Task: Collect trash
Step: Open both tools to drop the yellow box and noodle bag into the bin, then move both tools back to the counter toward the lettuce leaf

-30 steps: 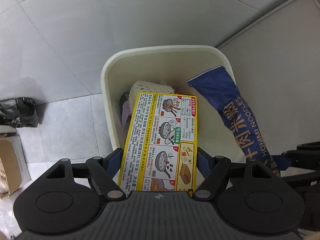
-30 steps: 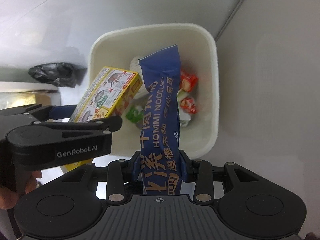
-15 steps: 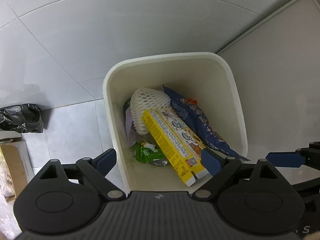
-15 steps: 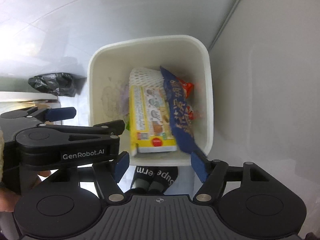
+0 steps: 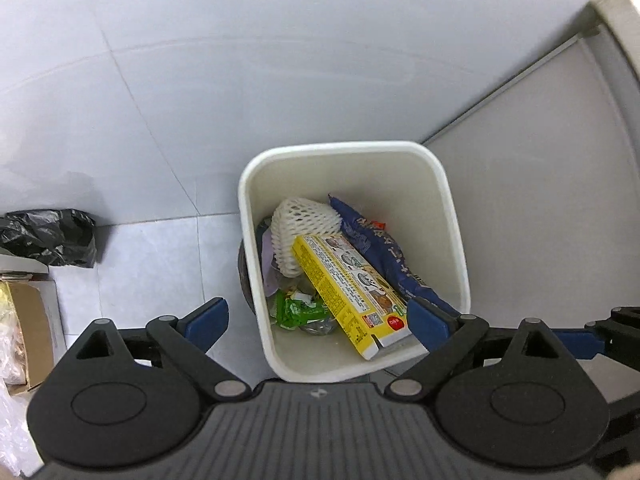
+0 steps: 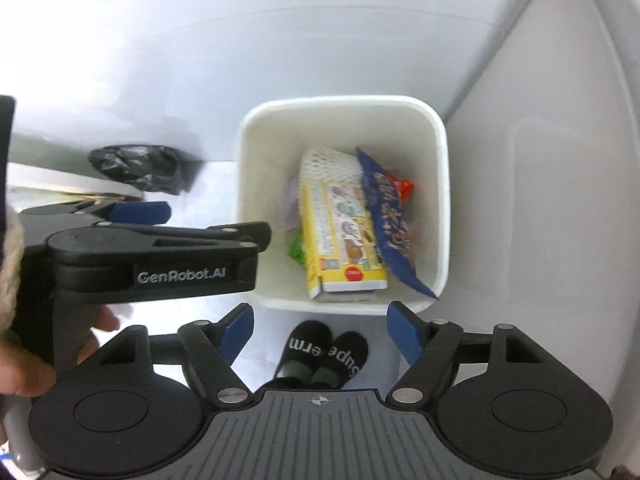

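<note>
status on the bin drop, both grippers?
Left gripper, right gripper: jaws just opened, both empty. Yellow box and blue noodle packet lie in white bin. Nothing in the way.

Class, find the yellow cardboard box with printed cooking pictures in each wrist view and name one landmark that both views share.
Left wrist view: the yellow cardboard box lies slanted in the white plastic bin, lower centre-right, above the right fingertip.
Right wrist view: the box lies lengthwise mid-bin, centre of picture.
Shared landmark: the white foam fruit net at the box's far end.

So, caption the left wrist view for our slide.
Open left gripper above bin holding yellow box and blue packet.
</note>
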